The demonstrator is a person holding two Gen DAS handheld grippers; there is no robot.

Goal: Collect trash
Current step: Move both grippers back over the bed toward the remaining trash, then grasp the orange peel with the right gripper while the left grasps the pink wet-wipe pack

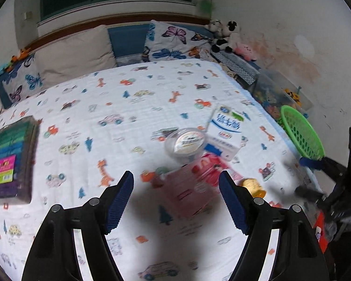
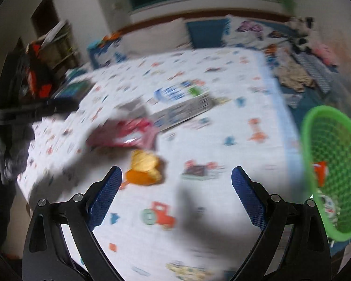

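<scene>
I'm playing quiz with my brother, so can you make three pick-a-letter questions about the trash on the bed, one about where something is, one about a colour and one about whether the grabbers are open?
1. Where does the clear round cup lie?
A. Inside the basket
B. On the bed, beside the milk carton
C. On a pillow

2. What colour is the basket?
A. Green
B. Red
C. Black

3. How are the left gripper and the right gripper?
A. Both shut on trash
B. One open, one shut
C. Both open and holding nothing

Answers: 1 B, the cup lies on the printed sheet next to the carton. 2 A, its mesh wall is bright green. 3 C, each pair of blue pads stands wide apart with only bedding between them.
</scene>
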